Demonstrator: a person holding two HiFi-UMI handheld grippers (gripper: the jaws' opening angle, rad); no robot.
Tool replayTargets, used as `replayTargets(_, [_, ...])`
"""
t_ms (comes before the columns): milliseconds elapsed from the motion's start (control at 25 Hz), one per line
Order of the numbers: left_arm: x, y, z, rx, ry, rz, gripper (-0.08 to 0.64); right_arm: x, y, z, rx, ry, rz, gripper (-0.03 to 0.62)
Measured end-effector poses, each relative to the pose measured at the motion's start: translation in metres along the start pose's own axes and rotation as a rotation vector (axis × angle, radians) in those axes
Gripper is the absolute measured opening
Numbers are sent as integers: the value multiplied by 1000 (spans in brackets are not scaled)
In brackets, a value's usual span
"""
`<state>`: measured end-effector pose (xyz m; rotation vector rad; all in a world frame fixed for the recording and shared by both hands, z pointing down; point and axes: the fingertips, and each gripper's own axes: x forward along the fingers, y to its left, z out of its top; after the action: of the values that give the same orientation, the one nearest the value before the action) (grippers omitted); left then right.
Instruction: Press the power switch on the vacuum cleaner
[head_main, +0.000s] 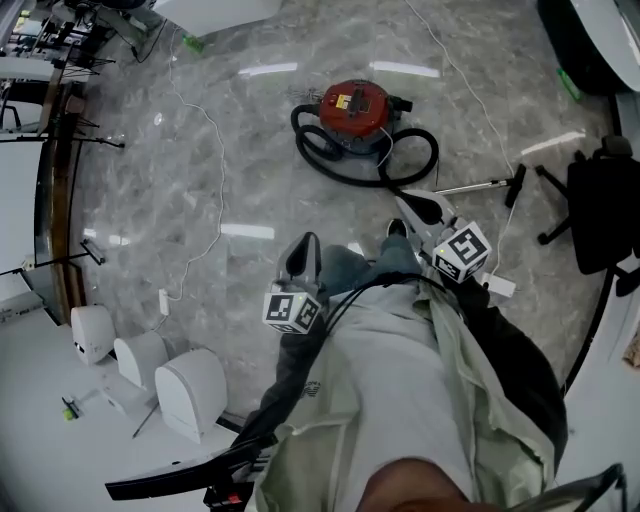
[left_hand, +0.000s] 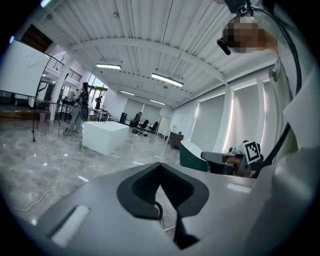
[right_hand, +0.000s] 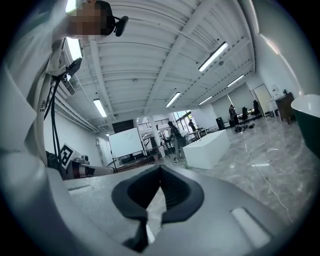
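Observation:
The vacuum cleaner (head_main: 355, 108) is a red canister on the grey marble floor, far ahead in the head view. Its black hose (head_main: 400, 170) loops round it and the wand (head_main: 480, 186) lies to its right. Neither gripper view shows it. My left gripper (head_main: 305, 248) is held close to the body, well short of the vacuum, jaws together and holding nothing. My right gripper (head_main: 402, 207) points toward the hose, also shut and holding nothing. Seen from their own cameras, the left gripper (left_hand: 160, 165) and the right gripper (right_hand: 160, 167) aim level across the room.
A white cable (head_main: 205, 200) snakes over the floor at left. A black office chair (head_main: 600, 210) stands at right. White rounded housings (head_main: 190, 390) sit at lower left. A white block (left_hand: 102, 136) stands across the room, with people and a whiteboard (right_hand: 125, 142) beyond.

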<state>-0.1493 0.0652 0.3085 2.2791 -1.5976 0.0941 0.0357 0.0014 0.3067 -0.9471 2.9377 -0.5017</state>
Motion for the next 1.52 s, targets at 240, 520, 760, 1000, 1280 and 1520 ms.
replayTargets(240, [42,9,23,18,-19,1,-2,2,-33,-3,68,-33,-52,0])
replayTargets(520, [95,-17,22,65,71,-175,-2,-12,-52,-9,117,-51,-136,0])
replayTargets(760, [138,-9,12,37,110,-292,-2,-15,-75,-22,151,-28,-272,0])
replayTargets(1000, [161,62,35,-58,95,-320,-2,56,-73,-9,125,15,-340,0])
replayTargets(1280, [183,177,59,-122,105,-294,-2,185,-59,6,94,45,-353,0])
replayTargets(1520, [227,216,44,-119,178,-315,-2,234,-69,-5,55,111,-386,0])
